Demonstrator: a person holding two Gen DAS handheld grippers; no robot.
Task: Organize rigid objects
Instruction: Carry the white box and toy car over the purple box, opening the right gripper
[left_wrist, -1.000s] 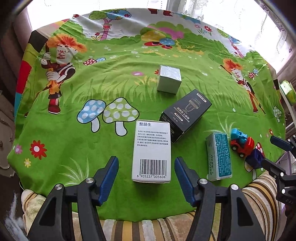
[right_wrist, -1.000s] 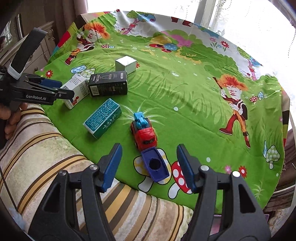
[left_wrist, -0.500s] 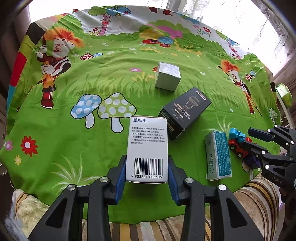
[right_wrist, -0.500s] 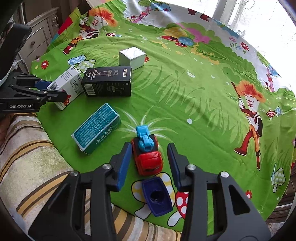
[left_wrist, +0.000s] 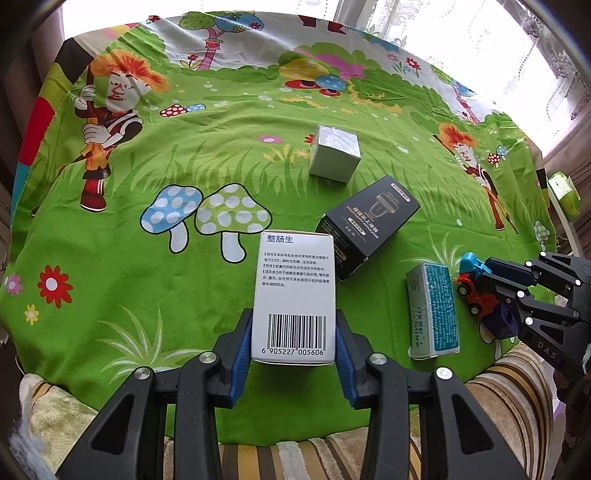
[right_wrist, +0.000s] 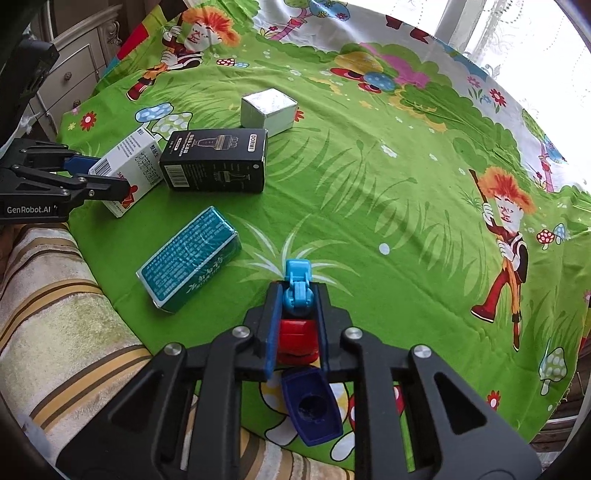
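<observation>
Both hands are already on something, so what comes next depends on how each thing sits in its jaws. The left gripper (left_wrist: 293, 345) is clamped on the white box (left_wrist: 295, 291) at its barcode end; the box's long axis runs straight away from the jaws along the line they point, so most of its length sticks out ahead, its far corner just beside the black box (left_wrist: 365, 225). The right gripper (right_wrist: 295, 328) has the toy car (right_wrist: 297, 314) between its blue pads, its jaws closing in on the red body, the car's length also running forward, light blue part farthest out and dark blue bucket (right_wrist: 312, 406) trailing back under the gripper. Each hand is nearer its own piece; the teal box (right_wrist: 190, 258) lies flat between the two grippers, a little closer to the right one, I'd say. Counting across the green cloth (left_wrist: 184, 155): four boxes, namely white, black, teal and the silver cube (left_wrist: 334, 157) farthest back, and one toy car.
</observation>
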